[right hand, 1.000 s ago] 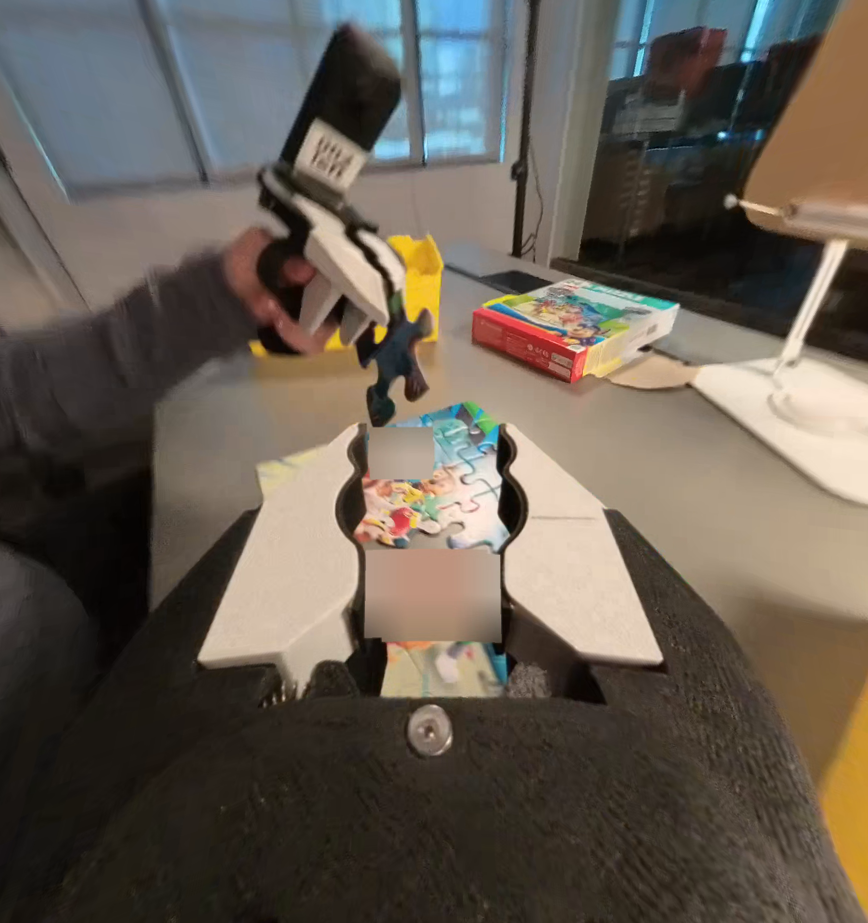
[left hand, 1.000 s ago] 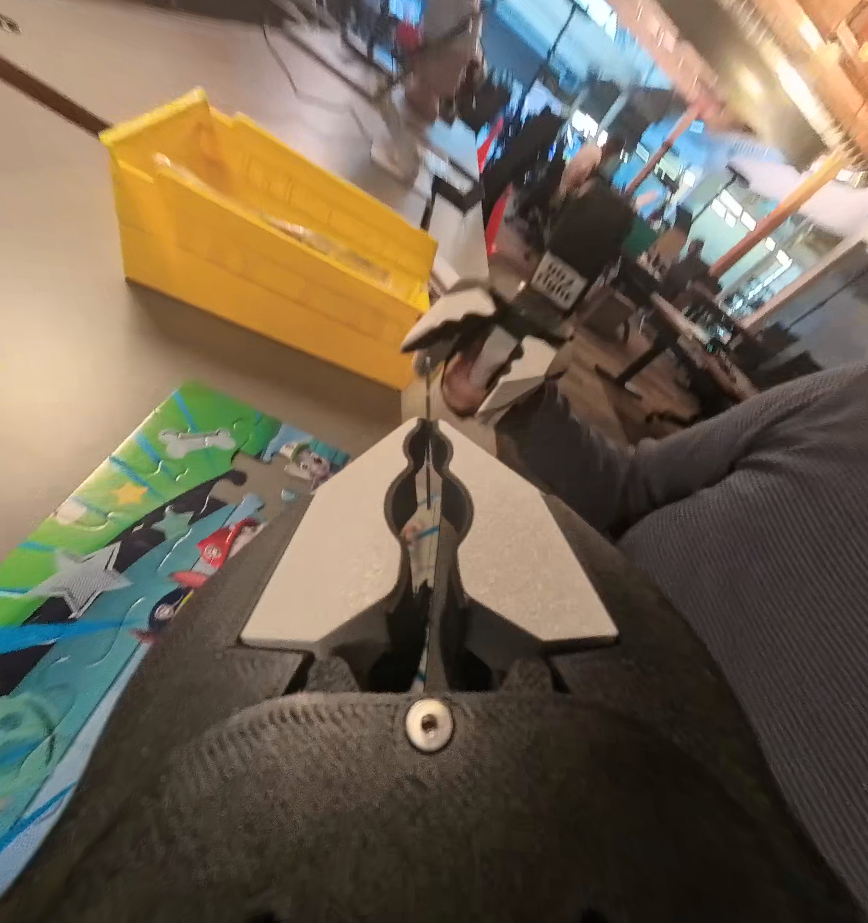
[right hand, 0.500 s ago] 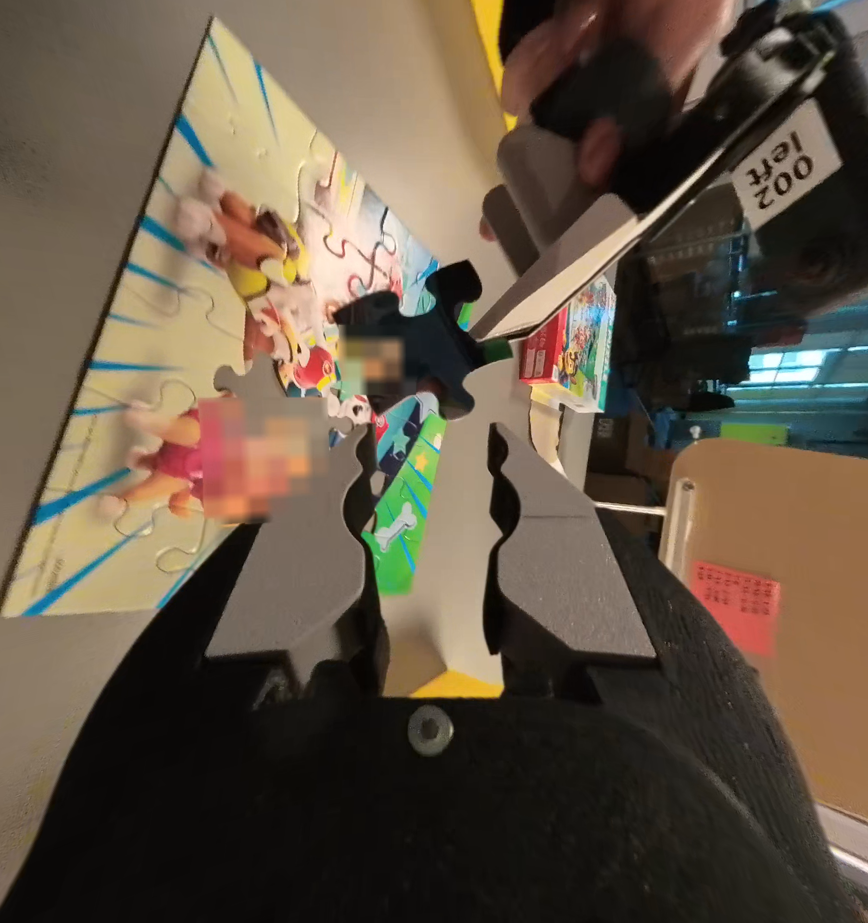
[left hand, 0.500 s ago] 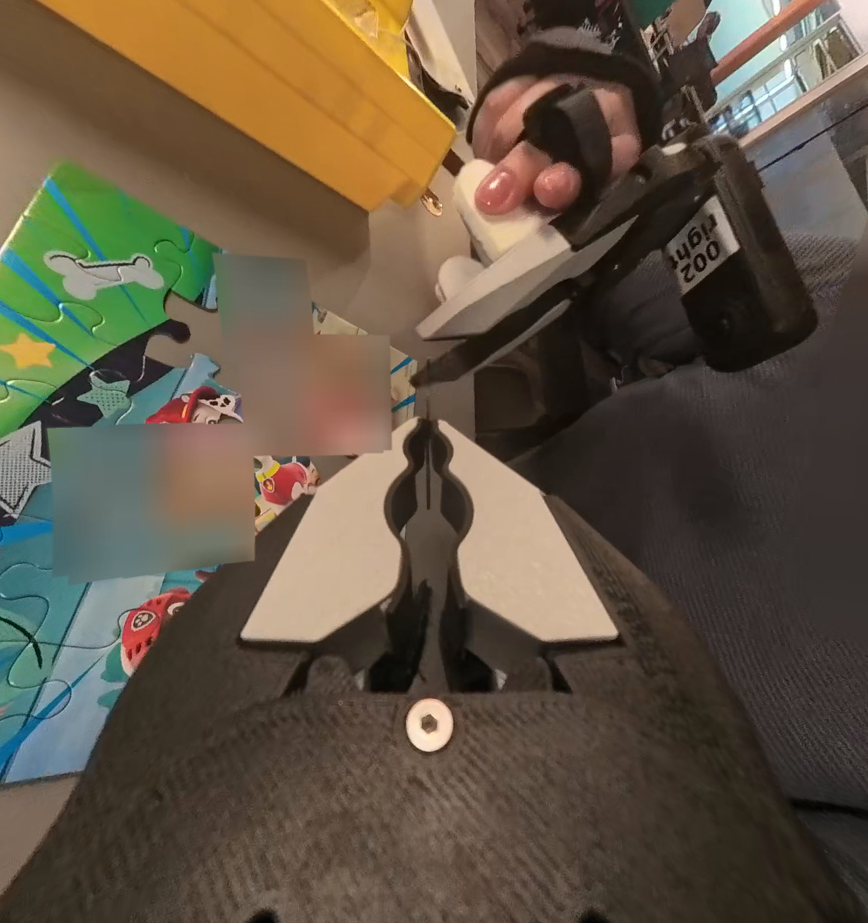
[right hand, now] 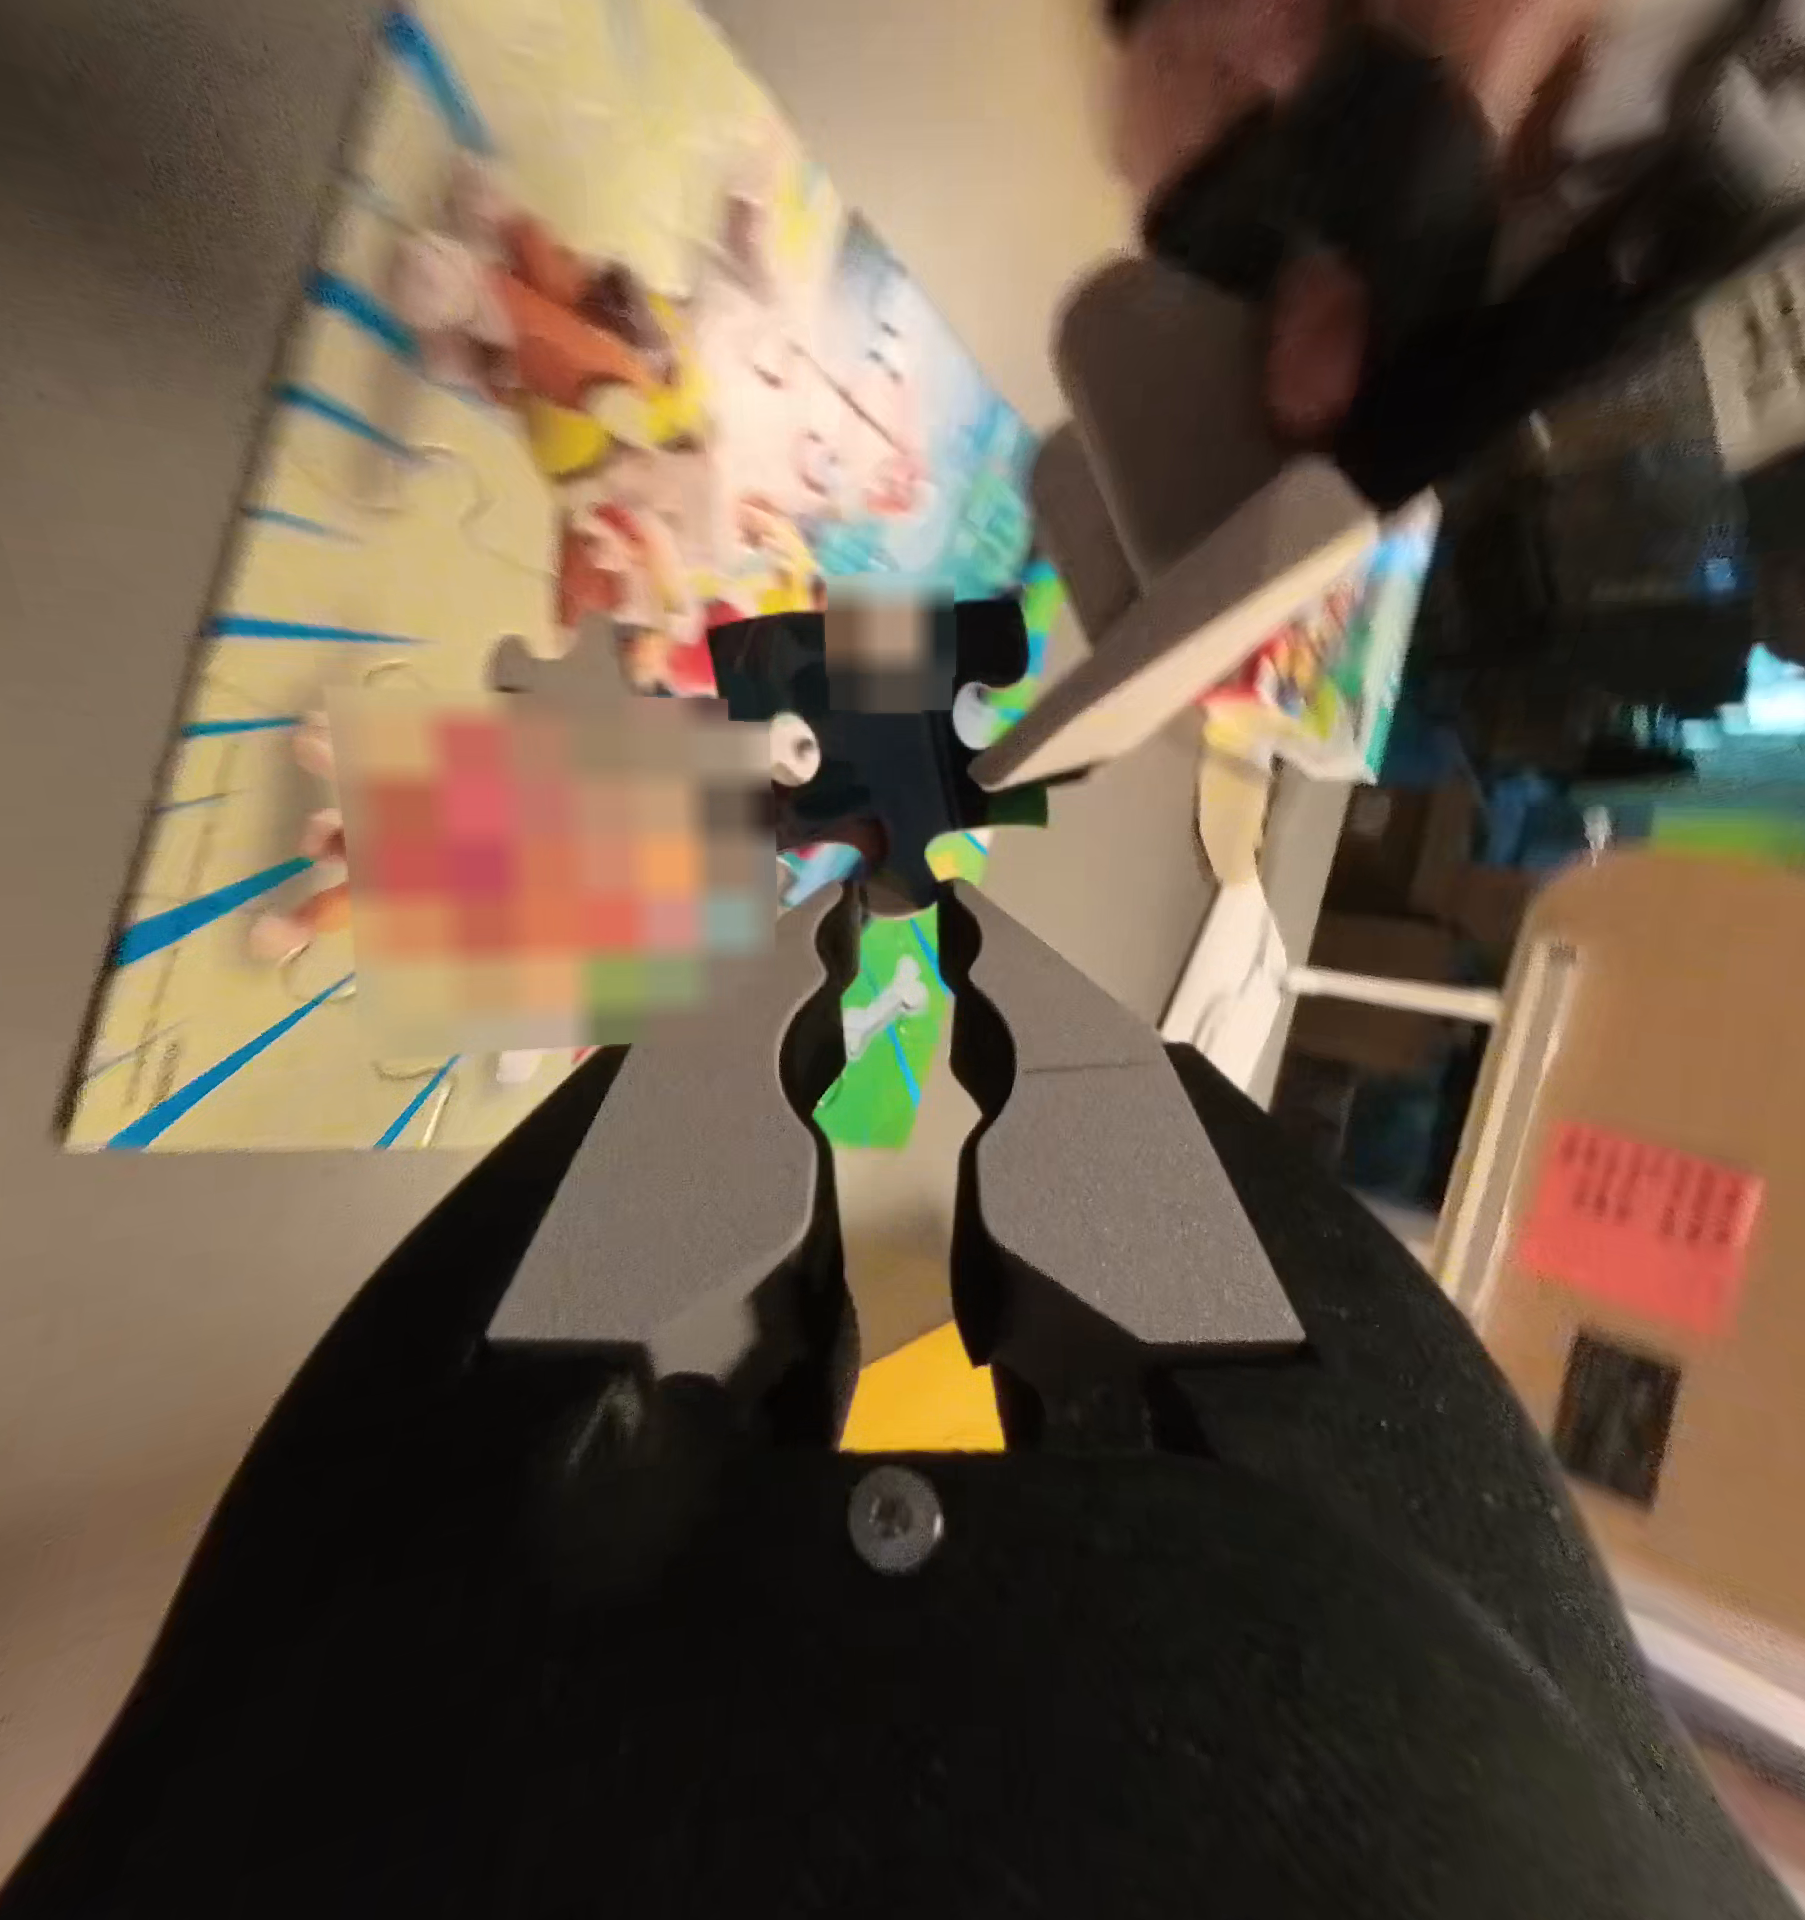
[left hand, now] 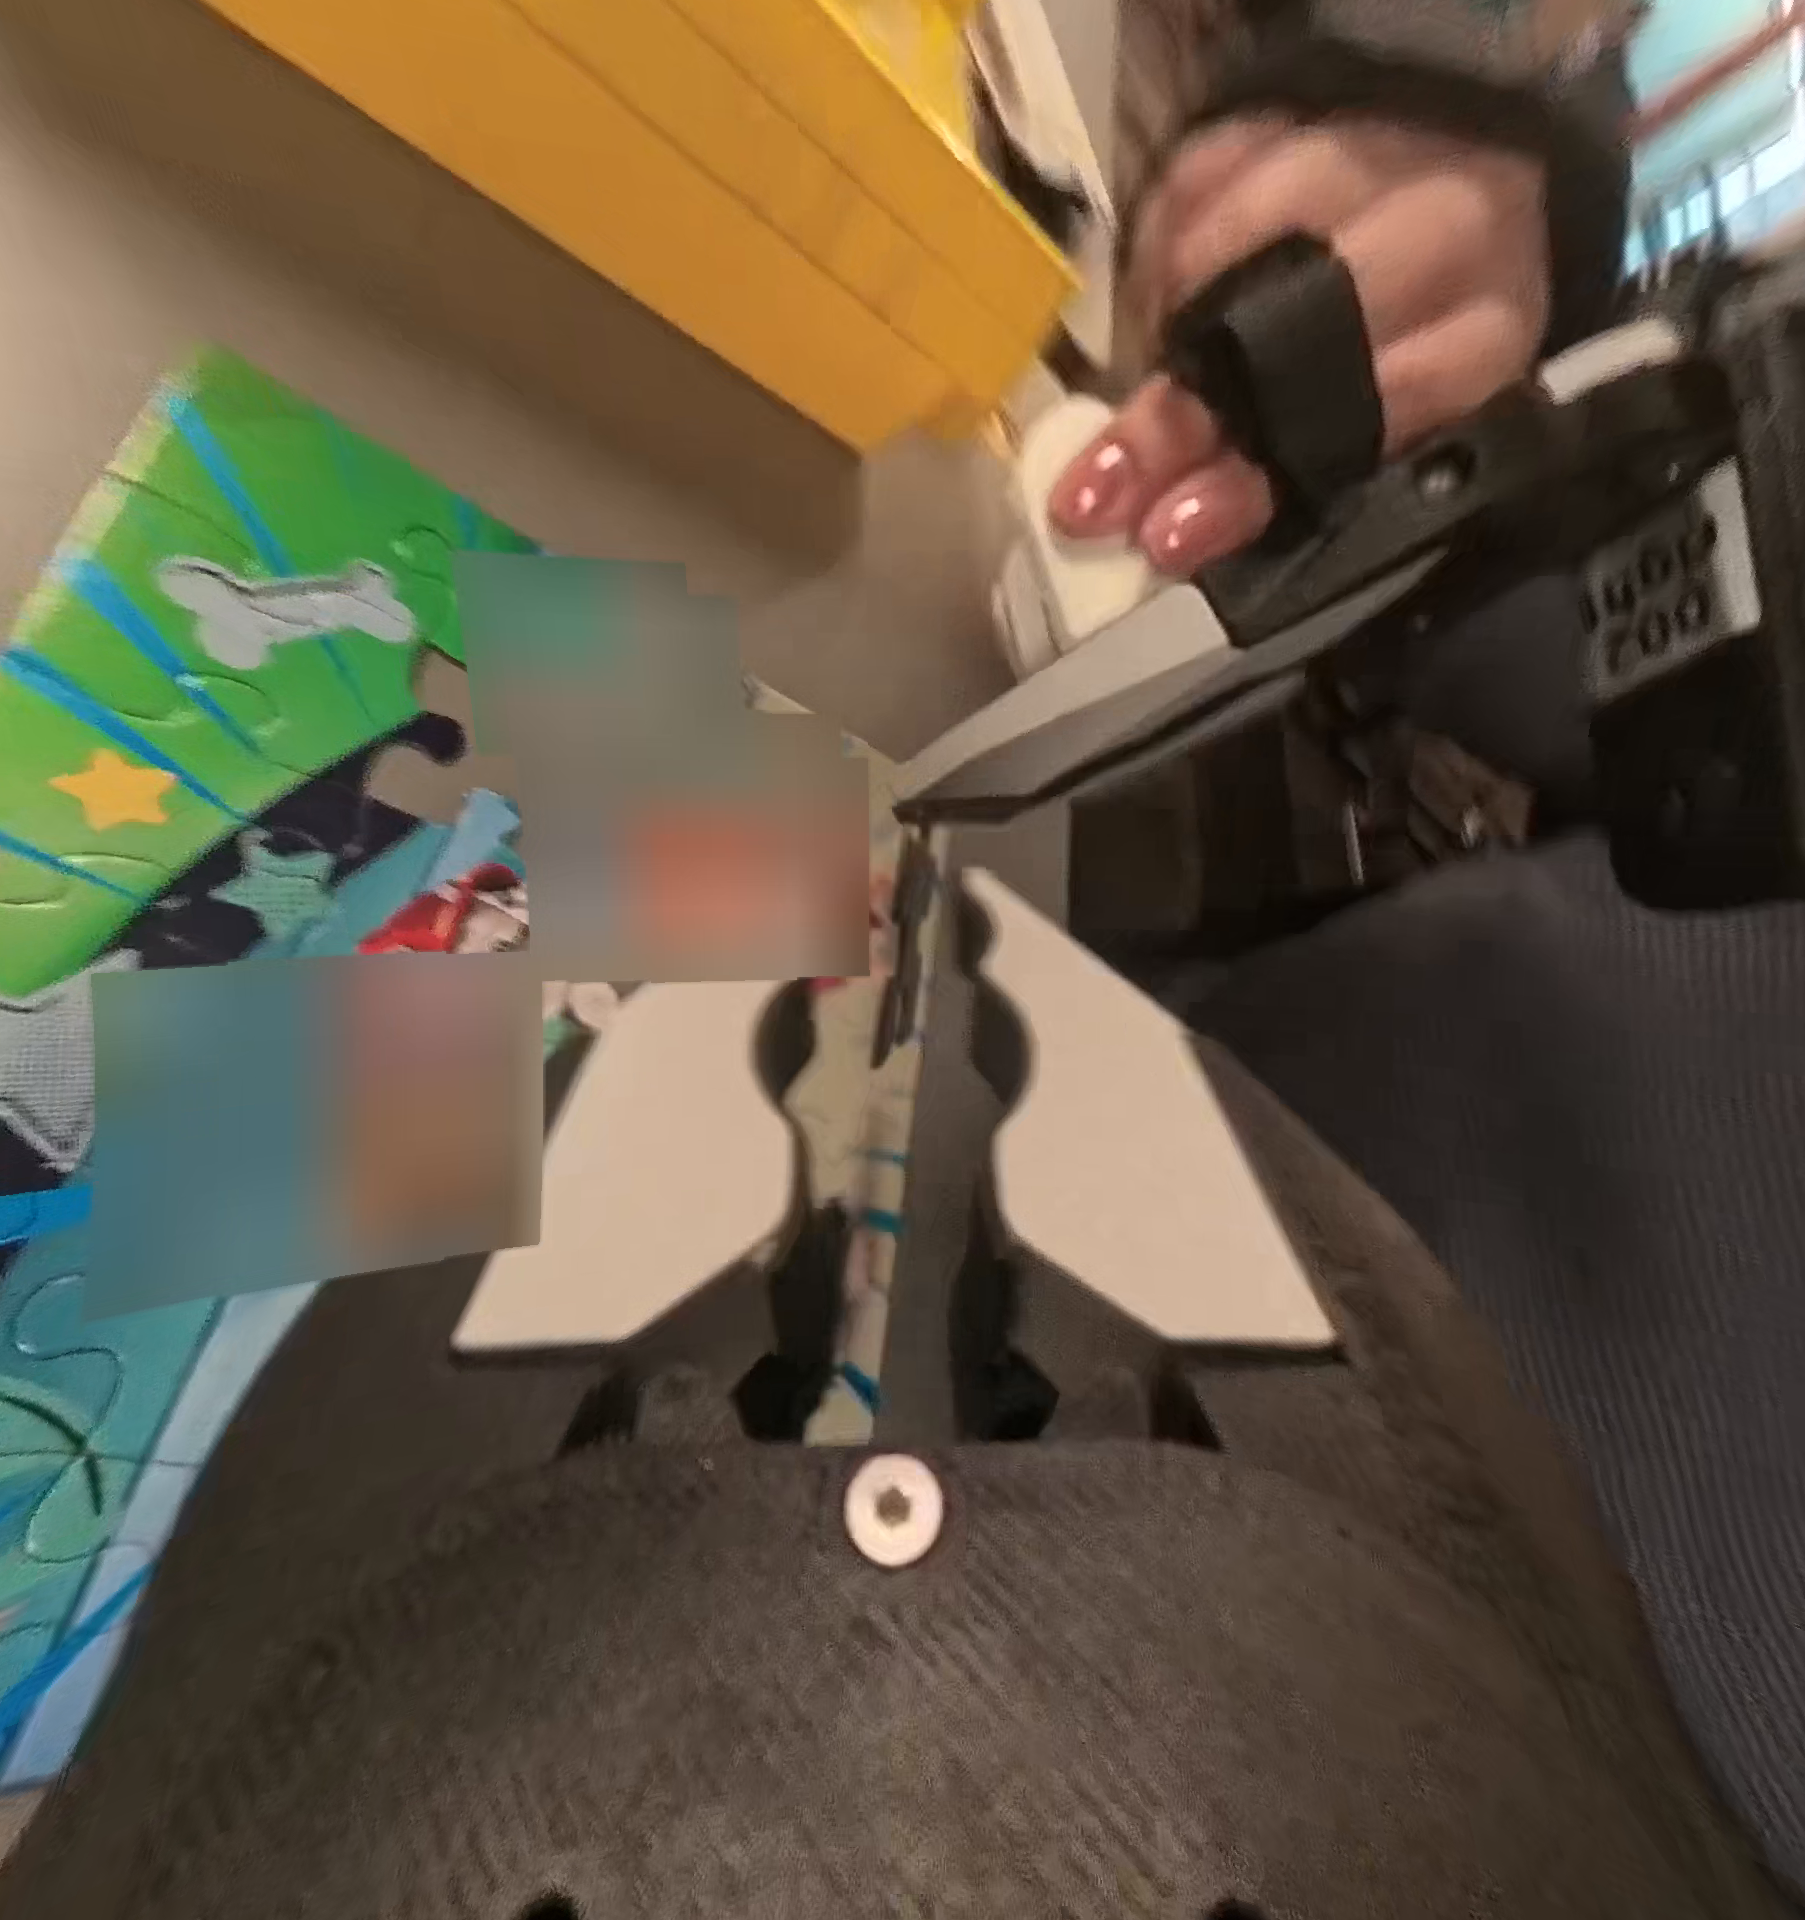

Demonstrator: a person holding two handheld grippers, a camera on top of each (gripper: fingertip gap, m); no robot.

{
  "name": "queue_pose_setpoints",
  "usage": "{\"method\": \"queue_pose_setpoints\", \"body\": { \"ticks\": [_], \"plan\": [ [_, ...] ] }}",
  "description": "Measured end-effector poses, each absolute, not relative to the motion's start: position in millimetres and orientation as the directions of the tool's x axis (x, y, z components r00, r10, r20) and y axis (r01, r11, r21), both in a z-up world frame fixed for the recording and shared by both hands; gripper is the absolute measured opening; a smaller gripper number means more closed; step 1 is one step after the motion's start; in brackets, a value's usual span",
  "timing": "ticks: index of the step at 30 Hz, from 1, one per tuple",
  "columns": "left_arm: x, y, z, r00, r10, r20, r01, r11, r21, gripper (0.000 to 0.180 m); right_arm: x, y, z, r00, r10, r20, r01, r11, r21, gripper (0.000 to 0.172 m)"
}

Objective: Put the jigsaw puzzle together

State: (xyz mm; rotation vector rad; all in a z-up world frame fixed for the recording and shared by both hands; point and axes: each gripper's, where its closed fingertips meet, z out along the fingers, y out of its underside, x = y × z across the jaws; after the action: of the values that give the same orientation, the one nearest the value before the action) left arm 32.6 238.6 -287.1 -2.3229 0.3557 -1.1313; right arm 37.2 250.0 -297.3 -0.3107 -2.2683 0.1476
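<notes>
**A:** Since half a second ago, when the left gripper [left hand: 913, 914] was clamped flat on the dark cardboard jigsaw piece [right hand: 877, 769], its fingers have parted. The piece now stands edge-on in the gap, clear of the right-hand finger [left hand: 1085, 1122].

**B:** So what carries it?

**A:** The right gripper [right hand: 896, 896]. It was wide a second ago and has narrowed to a slim gap, with its two tips pinching the piece's lower knob from either side. The piece has changed grippers in mid-air.

**B:** Where is it now?

**A:** It is above the near edge of the assembled, brightly coloured cartoon jigsaw [left hand: 202, 540], which lies flat on the grey table [left hand: 254, 229]. It is not touching that jigsaw.

**B:** What does each camera add?

**A:** The right wrist view shows the piece face-on, with its knobs, its sockets and the pinch on the knob. It also shows one left-gripper finger just beside the piece's upper right edge. Past the assembled jigsaw it shows a colourful printed box [right hand: 1324, 644] and, off to the side, a brown cardboard box [right hand: 1656, 1039] bearing a red label.

**B:** And the left wrist view?

**A:** It shows the piece only as a thin sliver, but it makes the open gap around the piece plain. It also shows the hand [left hand: 1345, 239] strapped to the right gripper. Beyond the assembled jigsaw's far edge stands a yellow plastic bin [left hand: 773, 208].
</notes>
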Motion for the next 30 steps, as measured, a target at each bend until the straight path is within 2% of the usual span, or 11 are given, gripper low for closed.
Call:
{"method": "queue_pose_setpoints", "body": {
  "ticks": [1, 3, 6, 10, 15, 21, 30],
  "plan": [
    [26, 248, -284, 0.631, -0.431, 0.645, 0.058, -0.803, -0.594, 0.042, 32, 261, -296, -0.579, 0.357, 0.733, 0.249, 0.934, -0.258, 0.013],
    [12, 259, -276, 0.659, -0.429, 0.617, 0.171, -0.714, -0.679, 0.058, 33, 280, -310, -0.518, 0.552, 0.653, 0.429, 0.829, -0.360, 0.013],
    [-14, 258, -292, 0.770, -0.368, 0.521, 0.199, -0.637, -0.745, 0.056, 40, 297, -341, -0.468, 0.709, 0.528, 0.592, 0.695, -0.407, 0.012],
    [-24, 248, -318, 0.827, -0.332, 0.453, 0.178, -0.610, -0.772, 0.051, 37, 302, -361, -0.448, 0.811, 0.378, 0.669, 0.584, -0.460, 0.012],
    [-43, 248, -321, 0.901, -0.245, 0.359, 0.228, -0.437, -0.870, 0.051, 36, 313, -373, -0.476, 0.830, 0.291, 0.714, 0.558, -0.423, 0.012],
    [-74, 243, -309, 0.931, -0.132, 0.340, 0.290, -0.300, -0.909, 0.056, 40, 319, -382, -0.515, 0.833, 0.204, 0.733, 0.551, -0.398, 0.013],
    [-75, 247, -318, 0.916, -0.113, 0.384, 0.333, -0.317, -0.888, 0.056, 38, 316, -380, -0.572, 0.806, 0.153, 0.712, 0.581, -0.394, 0.013]
  ]
}}
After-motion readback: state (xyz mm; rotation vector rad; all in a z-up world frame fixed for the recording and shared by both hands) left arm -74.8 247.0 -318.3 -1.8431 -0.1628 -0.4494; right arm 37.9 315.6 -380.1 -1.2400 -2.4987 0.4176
